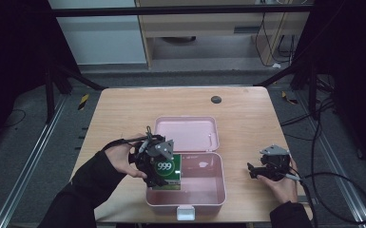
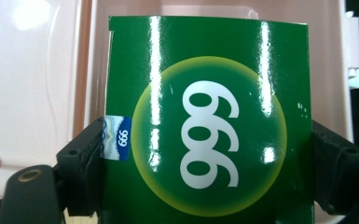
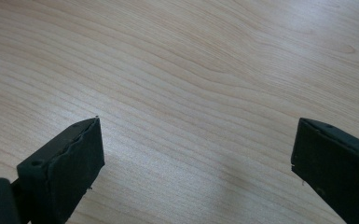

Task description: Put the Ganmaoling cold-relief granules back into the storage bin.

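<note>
The left gripper (image 1: pixel 158 166), fingers pinching a glossy green cardboard box marked 999 (image 2: pixel 205 126), holds it over the open pink plastic case (image 1: pixel 214 190) for packing, while the right gripper (image 1: pixel 259 170) rests spread on the wooden table (image 1: pixel 123 114).

Dim surroundings frame the evenly lit worktop (image 1: pixel 123 109), while vertical glare streaks cross the glossy green box (image 2: pixel 205 121) and the nearest black jaws look slightly soft.
</note>
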Action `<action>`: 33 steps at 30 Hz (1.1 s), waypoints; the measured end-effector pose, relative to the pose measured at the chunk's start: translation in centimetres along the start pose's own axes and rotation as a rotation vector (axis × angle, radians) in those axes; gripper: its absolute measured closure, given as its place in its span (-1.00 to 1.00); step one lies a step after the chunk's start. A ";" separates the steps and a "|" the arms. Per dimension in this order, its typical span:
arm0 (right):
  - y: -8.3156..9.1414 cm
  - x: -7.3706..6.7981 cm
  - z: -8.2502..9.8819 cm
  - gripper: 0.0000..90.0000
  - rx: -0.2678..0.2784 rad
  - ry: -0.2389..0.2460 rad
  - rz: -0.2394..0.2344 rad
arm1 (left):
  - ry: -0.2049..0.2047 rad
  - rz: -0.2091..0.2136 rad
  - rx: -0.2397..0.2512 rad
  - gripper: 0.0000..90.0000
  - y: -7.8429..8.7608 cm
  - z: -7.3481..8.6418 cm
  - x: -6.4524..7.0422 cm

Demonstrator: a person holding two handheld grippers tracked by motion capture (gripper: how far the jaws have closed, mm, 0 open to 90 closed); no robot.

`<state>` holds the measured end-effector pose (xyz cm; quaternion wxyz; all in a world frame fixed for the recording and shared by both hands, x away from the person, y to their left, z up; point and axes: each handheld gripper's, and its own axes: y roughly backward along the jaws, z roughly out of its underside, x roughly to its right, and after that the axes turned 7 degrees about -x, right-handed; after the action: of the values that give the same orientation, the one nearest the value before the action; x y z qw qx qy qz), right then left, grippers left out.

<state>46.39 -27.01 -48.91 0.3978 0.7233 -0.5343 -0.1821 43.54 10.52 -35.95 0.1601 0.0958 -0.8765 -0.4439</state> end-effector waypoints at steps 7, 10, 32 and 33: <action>-0.1 -0.1 0.0 -0.94 -0.005 0.000 -0.001 | 0.054 0.008 0.033 -0.67 -1.1 0.7 0.0; -0.1 0.0 0.0 -0.94 -0.008 0.003 -0.002 | 0.068 0.007 0.037 -0.68 -1.6 1.0 0.0; -0.2 -0.1 0.0 -0.95 -0.016 0.006 -0.004 | 0.180 0.015 0.120 -0.68 -4.5 2.6 0.1; -0.2 -0.1 0.0 -0.95 -0.016 0.006 -0.005 | 0.191 0.018 0.128 -0.69 -4.7 2.6 0.1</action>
<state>46.43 -26.86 -49.09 0.4046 0.7219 -0.5299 -0.1853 42.59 9.71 -41.15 0.2403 0.1396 -0.8847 -0.3743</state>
